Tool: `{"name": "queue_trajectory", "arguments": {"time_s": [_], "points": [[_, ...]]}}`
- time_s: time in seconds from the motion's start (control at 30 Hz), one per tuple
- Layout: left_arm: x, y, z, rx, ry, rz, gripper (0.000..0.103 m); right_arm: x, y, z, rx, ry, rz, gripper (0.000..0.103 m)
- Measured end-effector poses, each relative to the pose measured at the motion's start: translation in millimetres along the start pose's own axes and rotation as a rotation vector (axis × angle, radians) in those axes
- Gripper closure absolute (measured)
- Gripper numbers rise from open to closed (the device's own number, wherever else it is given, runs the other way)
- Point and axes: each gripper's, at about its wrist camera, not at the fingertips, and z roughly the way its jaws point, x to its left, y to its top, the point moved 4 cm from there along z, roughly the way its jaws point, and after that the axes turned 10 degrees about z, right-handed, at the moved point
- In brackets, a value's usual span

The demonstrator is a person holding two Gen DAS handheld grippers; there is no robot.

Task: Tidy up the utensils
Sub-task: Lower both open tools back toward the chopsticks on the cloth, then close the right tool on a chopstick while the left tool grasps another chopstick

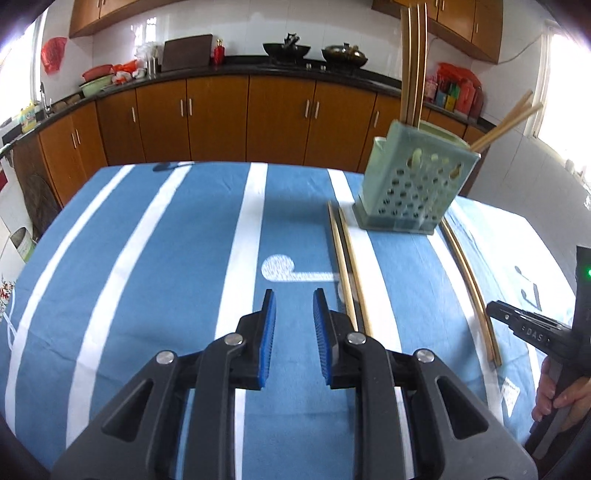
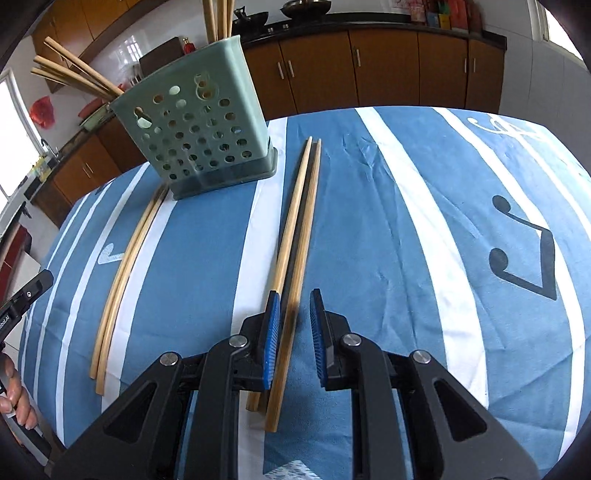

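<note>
Landmark: black countertop (image 1: 236,70). Below it, a run of brown wooden base cabinets (image 1: 218,118) with metal handles. Above it, white tiled wall (image 1: 236,29) and brown upper cabinets (image 1: 103,14). Bright windows (image 1: 565,85) flank both ends. Two dark woks (image 1: 286,50) sit on it.

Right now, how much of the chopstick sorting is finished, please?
Done: several chopsticks stand in the green holder. In hand: nothing; the right gripper hangs open over one pair, and the left gripper is open and empty. Left: that pair and the other pair, both on the tablecloth.
</note>
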Motion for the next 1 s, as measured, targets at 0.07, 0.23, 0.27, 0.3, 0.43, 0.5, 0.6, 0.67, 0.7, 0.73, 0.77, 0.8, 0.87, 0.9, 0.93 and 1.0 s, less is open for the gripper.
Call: {"name": "queue_trajectory", "arguments": {"time_s": [0.07, 0.23, 0.27, 0.3, 0.43, 0.5, 0.6, 0.67, 0.7, 0.73, 0.77, 0.8, 0.87, 0.9, 0.93, 1.0], "points": [[-1.2, -1.2, 2.9, 0.011, -0.009, 0.002, 0.081, 0.9, -0.7, 2.1, -0.001, -0.015, -0.012, 0.085], [-5.3, -4.2, 9.0, 0.033, -0.027, 0.0, 0.081, -1.6, 0.2, 1.0, -0.022, -0.043, -0.042, 0.086], [-6.1, -4.9, 11.1, 0.038, -0.034, -0.002, 0.081, -2.7, 0.4, 1.0, -0.027, -0.051, -0.047, 0.089], [-7.0, -5.8, 13.0, 0.044, -0.042, -0.003, 0.081, -4.7, 1.1, 1.0, -0.031, -0.06, -0.05, 0.091], [-11.8, -8.2, 19.6, 0.062, -0.074, -0.008, 0.081, -21.5, 7.7, -0.4, -0.057, -0.11, -0.018, 0.095], [-15.0, -9.8, 23.5, 0.074, -0.098, -0.013, 0.081, -34.9, 12.2, -2.3, -0.075, -0.149, 0.022, 0.095], [-21.7, -10.5, 28.1, 0.084, -0.128, -0.008, 0.081, -49.2, 15.8, -5.1, -0.088, -0.176, 0.061, 0.095], [-27.3, -10.4, 30.9, 0.091, -0.147, 0.005, 0.081, -50.2, 15.2, -5.9, -0.088, -0.177, 0.05, 0.095], [-30.7, -10.5, 32.7, 0.095, -0.155, 0.013, 0.081, -49.9, 14.6, -6.1, -0.091, -0.181, 0.04, 0.095], [-33.5, -10.5, 34.5, 0.1, -0.158, 0.021, 0.081, -49.3, 14.3, -6.0, -0.093, -0.184, 0.035, 0.095], [-36.8, -10.7, 36.7, 0.107, -0.167, 0.028, 0.081, -49.1, 14.0, -6.1, -0.094, -0.185, 0.031, 0.095], [-39.1, -11.0, 38.4, 0.111, -0.173, 0.032, 0.081, -48.6, 14.5, -5.8, -0.095, -0.184, 0.03, 0.095], [-43.2, -11.5, 40.7, 0.118, -0.177, 0.042, 0.081, -49.5, 15.2, -5.4, -0.094, -0.178, 0.03, 0.095], [-44.5, -12.0, 41.6, 0.121, -0.178, 0.046, 0.081, -49.6, 14.7, -5.6, -0.094, -0.176, 0.029, 0.095], [-45.7, -12.3, 42.6, 0.125, -0.177, 0.05, 0.081, -49.4, 14.2, -5.9, -0.094, -0.174, 0.029, 0.095], [-48.0, -13.3, 45.8, 0.136, -0.165, 0.061, 0.082, -49.2, 13.3, -6.9, -0.095, -0.172, 0.028, 0.095]]}}
